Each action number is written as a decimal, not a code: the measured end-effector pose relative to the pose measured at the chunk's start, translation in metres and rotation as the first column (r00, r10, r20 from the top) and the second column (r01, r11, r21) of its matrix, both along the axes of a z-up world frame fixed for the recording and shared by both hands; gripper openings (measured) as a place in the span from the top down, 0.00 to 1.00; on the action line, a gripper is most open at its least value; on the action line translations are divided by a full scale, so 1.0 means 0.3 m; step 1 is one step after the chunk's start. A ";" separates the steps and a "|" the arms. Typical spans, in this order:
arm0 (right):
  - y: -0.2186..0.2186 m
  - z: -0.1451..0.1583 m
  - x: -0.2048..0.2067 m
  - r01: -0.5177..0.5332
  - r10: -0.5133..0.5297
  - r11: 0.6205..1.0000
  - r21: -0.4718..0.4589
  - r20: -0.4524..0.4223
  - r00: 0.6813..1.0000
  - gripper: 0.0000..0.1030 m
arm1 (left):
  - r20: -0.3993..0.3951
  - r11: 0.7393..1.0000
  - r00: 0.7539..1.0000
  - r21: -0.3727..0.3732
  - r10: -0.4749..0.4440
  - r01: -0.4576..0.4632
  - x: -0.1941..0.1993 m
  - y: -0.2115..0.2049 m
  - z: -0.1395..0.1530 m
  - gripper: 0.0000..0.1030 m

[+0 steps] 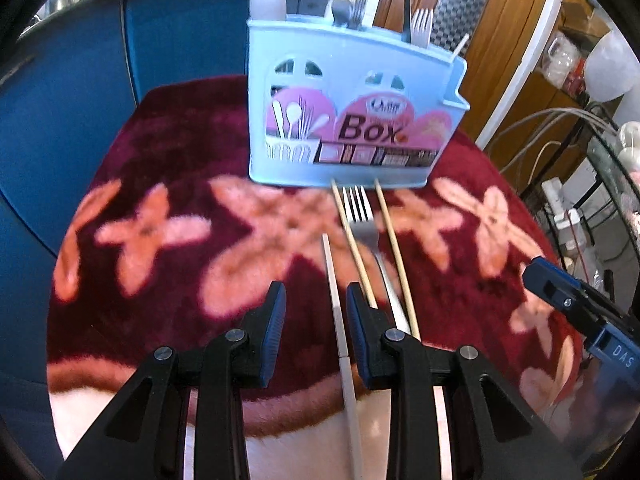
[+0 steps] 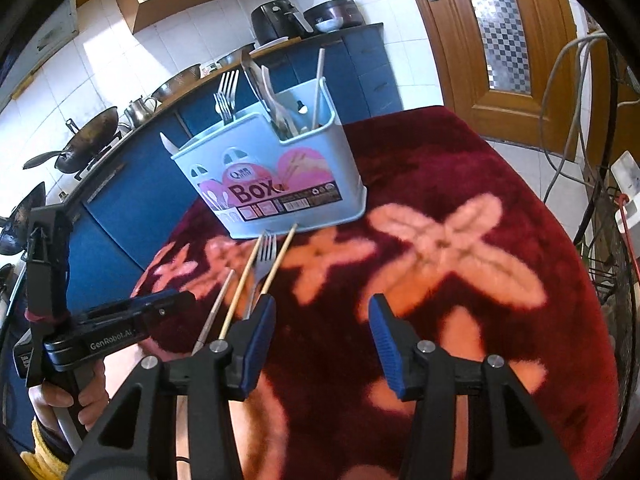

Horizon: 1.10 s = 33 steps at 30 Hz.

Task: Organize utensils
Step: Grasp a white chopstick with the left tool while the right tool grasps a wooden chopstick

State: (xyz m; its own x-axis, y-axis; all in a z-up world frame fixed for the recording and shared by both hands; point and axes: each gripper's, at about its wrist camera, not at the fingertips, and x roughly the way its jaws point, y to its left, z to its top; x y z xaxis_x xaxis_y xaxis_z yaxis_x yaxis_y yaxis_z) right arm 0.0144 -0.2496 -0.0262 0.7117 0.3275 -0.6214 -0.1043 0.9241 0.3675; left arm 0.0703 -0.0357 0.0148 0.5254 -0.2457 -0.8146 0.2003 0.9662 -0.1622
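Note:
A light blue utensil box [image 1: 348, 120] stands at the far side of the red flowered cloth [image 1: 160, 248], holding forks, a spoon and chopsticks. In front of it lie a silver fork [image 1: 362, 216], two wooden chopsticks [image 1: 394, 248] and a white chopstick [image 1: 336, 308]. My left gripper [image 1: 316, 320] is open, low over the cloth, with the white chopstick lying between its fingers. My right gripper [image 2: 322, 332] is open and empty, just right of the utensils [image 2: 264, 264]. The box [image 2: 276, 184] and the left gripper [image 2: 132, 316] also show in the right wrist view.
A blue kitchen counter [image 2: 132, 184] with woks and pots runs behind the table. A wooden door [image 2: 500, 40] stands at the right. Cables and a wire rack [image 2: 608, 248] sit beyond the table's right edge.

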 end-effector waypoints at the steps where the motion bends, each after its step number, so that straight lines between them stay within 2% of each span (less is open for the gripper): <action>1: -0.004 -0.004 0.000 0.004 -0.004 1.000 0.000 0.000 1.000 0.50 | -0.005 1.000 1.000 0.005 -0.004 0.004 0.000 -0.005 -0.006 0.70; 9: -0.034 -0.029 -0.004 0.030 -0.030 1.000 -0.005 -0.002 1.000 0.48 | -0.022 0.997 0.999 0.062 -0.039 0.041 0.004 -0.055 -0.043 0.70; 13: -0.045 -0.041 -0.004 0.034 -0.034 0.999 0.009 -0.007 0.999 0.47 | -0.048 0.996 0.997 0.064 -0.059 0.062 0.032 -0.074 -0.069 0.70; 17: -0.050 -0.052 -0.005 0.032 -0.032 0.999 0.021 -0.011 0.999 0.47 | -0.045 0.995 0.997 0.071 -0.061 0.064 0.052 -0.083 -0.084 0.80; 20: -0.049 -0.054 -0.005 0.033 -0.032 0.999 0.021 -0.011 0.999 0.47 | -0.044 0.997 0.997 0.044 -0.066 0.068 0.060 -0.078 -0.087 0.91; 22: -0.048 -0.055 -0.004 0.031 -0.031 0.999 0.023 -0.011 0.999 0.47 | -0.046 0.998 0.997 0.020 -0.065 0.066 0.062 -0.072 -0.087 0.95; 25: -0.041 -0.059 -0.001 0.027 -0.027 0.999 0.017 -0.015 1.000 0.47 | -0.040 0.998 0.997 -0.006 -0.059 0.059 0.066 -0.062 -0.084 0.97; 33: 0.006 -0.051 0.020 0.004 -0.004 1.000 -0.005 -0.030 1.000 0.47 | 0.049 0.996 0.999 -0.091 0.013 -0.009 0.056 0.008 -0.023 0.98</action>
